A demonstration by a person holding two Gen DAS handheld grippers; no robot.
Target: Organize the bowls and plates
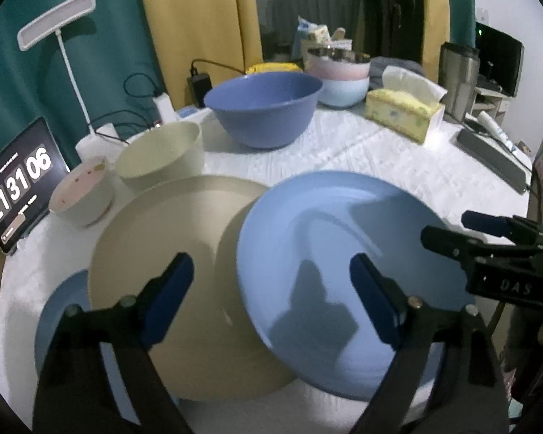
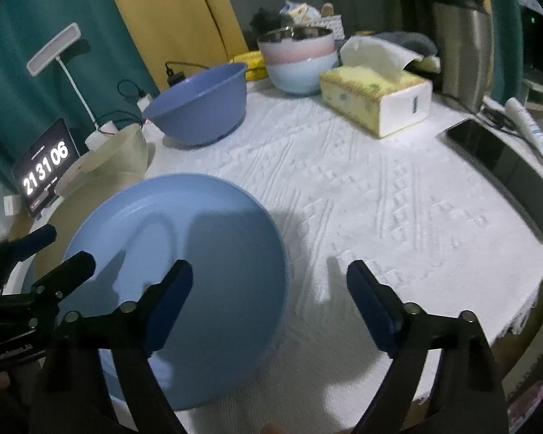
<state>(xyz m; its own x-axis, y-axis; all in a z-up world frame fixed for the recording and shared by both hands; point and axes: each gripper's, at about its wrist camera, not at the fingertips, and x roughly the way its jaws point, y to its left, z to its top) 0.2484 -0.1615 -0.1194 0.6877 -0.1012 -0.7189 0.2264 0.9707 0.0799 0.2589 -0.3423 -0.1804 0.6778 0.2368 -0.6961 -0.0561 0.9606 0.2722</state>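
Note:
A light blue plate (image 1: 329,260) lies tilted, its left edge resting on a beige plate (image 1: 170,275); it also shows in the right wrist view (image 2: 199,264). The beige plate overlaps another blue plate (image 1: 58,311) at the lower left. My left gripper (image 1: 271,300) is open above where the two plates meet. My right gripper (image 2: 269,303) is open over the light blue plate's right edge, holding nothing; it shows in the left wrist view (image 1: 481,231). A large blue bowl (image 1: 264,108), a cream bowl (image 1: 159,155) and a small pink-rimmed bowl (image 1: 81,195) stand behind.
Stacked pink and pale blue bowls (image 1: 340,76), a tissue box (image 1: 402,112), a steel tumbler (image 1: 458,76) and a phone (image 2: 506,170) sit at the back and right. A clock tablet (image 1: 18,184) and desk lamp (image 1: 58,21) stand left. The white tablecloth (image 2: 380,199) covers the table.

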